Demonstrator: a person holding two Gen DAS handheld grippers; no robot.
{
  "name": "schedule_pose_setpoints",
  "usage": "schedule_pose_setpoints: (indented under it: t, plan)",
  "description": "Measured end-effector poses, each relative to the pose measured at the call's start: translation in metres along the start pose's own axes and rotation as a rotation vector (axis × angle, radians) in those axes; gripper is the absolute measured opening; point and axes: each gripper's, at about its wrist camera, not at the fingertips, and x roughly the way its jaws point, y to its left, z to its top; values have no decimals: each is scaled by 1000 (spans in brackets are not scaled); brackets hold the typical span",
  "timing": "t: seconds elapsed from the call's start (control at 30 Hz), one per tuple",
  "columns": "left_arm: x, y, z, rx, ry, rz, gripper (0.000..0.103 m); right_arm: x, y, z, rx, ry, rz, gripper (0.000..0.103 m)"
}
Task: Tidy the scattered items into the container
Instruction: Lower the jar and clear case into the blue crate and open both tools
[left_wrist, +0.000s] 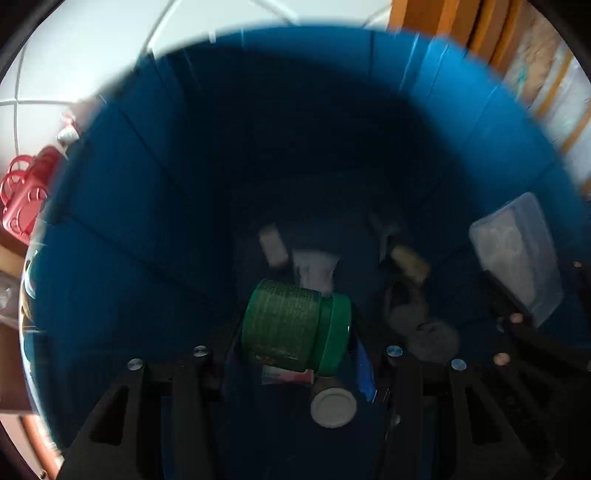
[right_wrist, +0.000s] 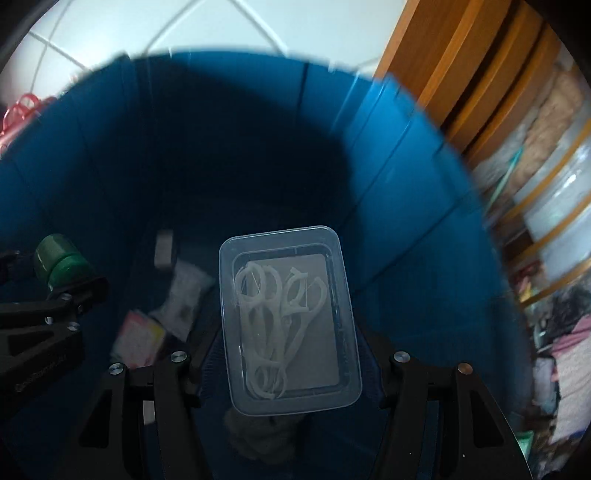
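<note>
A deep blue bin (left_wrist: 147, 184) fills both views, and both grippers point down into its mouth. My left gripper (left_wrist: 295, 356) is shut on a green jar (left_wrist: 291, 325) with a green lid, held sideways. My right gripper (right_wrist: 286, 354) is shut on a clear plastic box (right_wrist: 291, 321) of white floss picks. In the right wrist view the green jar (right_wrist: 59, 262) shows at the left in the other gripper. The clear box (left_wrist: 517, 251) appears at the right edge of the left wrist view. On the bin's floor lie a white-capped jar (left_wrist: 332, 406), a pink carton (left_wrist: 286, 376), a white packet (left_wrist: 314, 269) and a yellow item (left_wrist: 410, 262).
The blue bin wall (right_wrist: 406, 184) stands on a white tiled floor (right_wrist: 221, 33). A red wire basket (left_wrist: 22, 195) sits outside to the left. Wooden furniture (right_wrist: 443, 74) and cluttered shelves (right_wrist: 554, 221) stand close on the right. A grey cloth (left_wrist: 424, 328) lies in the bin.
</note>
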Motion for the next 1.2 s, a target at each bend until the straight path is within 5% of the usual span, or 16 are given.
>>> schedule_pose_setpoints:
  t: [0.17,0.33,0.73,0.9,1.1,1.2]
  plan:
    - [57,-18,-10,65,100,93,49,77,-2,-6,5,191,54,61]
    - [104,-28,-37,156,212,133,49,130,21,-41,-170,373,81,61]
    - [129,-30,-54,195,294,140,49,148,22,-55,-182,392,90,61]
    - [128,-31,-57,208,302,140,77,151,21,-62,-179,405,99,61]
    - [126,-31,-59,221,299,145,77,152,19,-69,-156,413,124,65]
    - [122,-28,-59,200,311,123,77,149,19,-72,-139,416,155,76]
